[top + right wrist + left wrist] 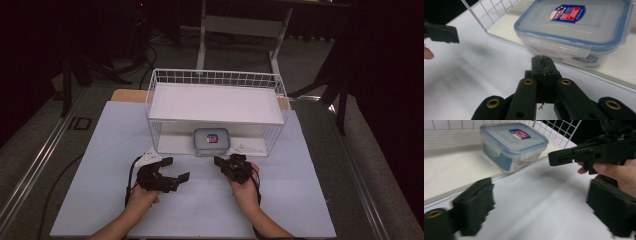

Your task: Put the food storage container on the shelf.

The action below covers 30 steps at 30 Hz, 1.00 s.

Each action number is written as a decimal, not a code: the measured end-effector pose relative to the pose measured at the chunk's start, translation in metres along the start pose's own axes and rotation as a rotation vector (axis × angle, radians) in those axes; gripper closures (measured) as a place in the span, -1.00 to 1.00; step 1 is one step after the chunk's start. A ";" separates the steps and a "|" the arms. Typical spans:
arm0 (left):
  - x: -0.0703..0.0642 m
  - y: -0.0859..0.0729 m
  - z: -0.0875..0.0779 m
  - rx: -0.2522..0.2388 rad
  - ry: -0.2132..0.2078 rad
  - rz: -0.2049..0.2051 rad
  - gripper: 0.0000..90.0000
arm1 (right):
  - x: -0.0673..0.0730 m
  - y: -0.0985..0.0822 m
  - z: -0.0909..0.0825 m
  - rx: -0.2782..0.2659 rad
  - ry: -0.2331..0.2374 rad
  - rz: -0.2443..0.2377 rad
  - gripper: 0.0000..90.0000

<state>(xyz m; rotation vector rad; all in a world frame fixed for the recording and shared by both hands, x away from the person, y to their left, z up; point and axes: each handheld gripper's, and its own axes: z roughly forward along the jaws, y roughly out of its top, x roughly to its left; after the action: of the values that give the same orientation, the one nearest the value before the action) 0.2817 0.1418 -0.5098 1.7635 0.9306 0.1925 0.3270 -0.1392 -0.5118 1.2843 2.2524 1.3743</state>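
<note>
The box [211, 140] sits at the open front edge of the basket [216, 78]. Bare tabletop [200, 210] lies before it. My left claw [181, 169] is spread wide; my right claw [218, 161], pressed closed, points at the box.

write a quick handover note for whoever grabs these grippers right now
Left gripper: jaws wide open, empty, hovering over the white table in front of the white wire basket shelf.
Right gripper: jaws pressed shut, empty, tip just short of the clear plastic food container with the blue-rimmed clip lid.
Container: on the shelf's lower tray, at its front edge, lid clipped on, label up.
Done: nothing gripped or lifted yet.
Left: probably open the right gripper and take hold of the container, with the left gripper ready to help.
</note>
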 end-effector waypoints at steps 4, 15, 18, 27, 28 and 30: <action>0.000 -0.001 0.000 -0.002 0.015 0.014 -0.97 | 0.001 0.000 0.005 0.012 -0.009 -0.014 1.00; -0.005 -0.005 0.004 0.000 0.055 0.073 -0.97 | -0.005 0.006 0.028 0.037 -0.049 0.003 1.00; -0.005 -0.005 0.004 -0.012 0.055 0.079 -0.97 | -0.005 0.007 0.033 0.032 -0.051 0.005 1.00; -0.003 -0.007 0.003 -0.019 0.060 0.073 -0.97 | -0.009 0.013 0.047 0.022 -0.064 0.019 1.00; -0.003 -0.006 0.003 -0.022 0.061 0.068 -0.97 | -0.009 0.014 0.049 0.023 -0.069 0.015 1.00; -0.003 -0.006 0.003 -0.022 0.061 0.068 -0.97 | -0.011 0.016 0.051 0.016 -0.071 0.017 1.00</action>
<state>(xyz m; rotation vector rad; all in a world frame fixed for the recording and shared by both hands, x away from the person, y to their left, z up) 0.2782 0.1378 -0.5152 1.7781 0.9096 0.3007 0.3708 -0.1128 -0.5295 1.3391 2.2153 1.2979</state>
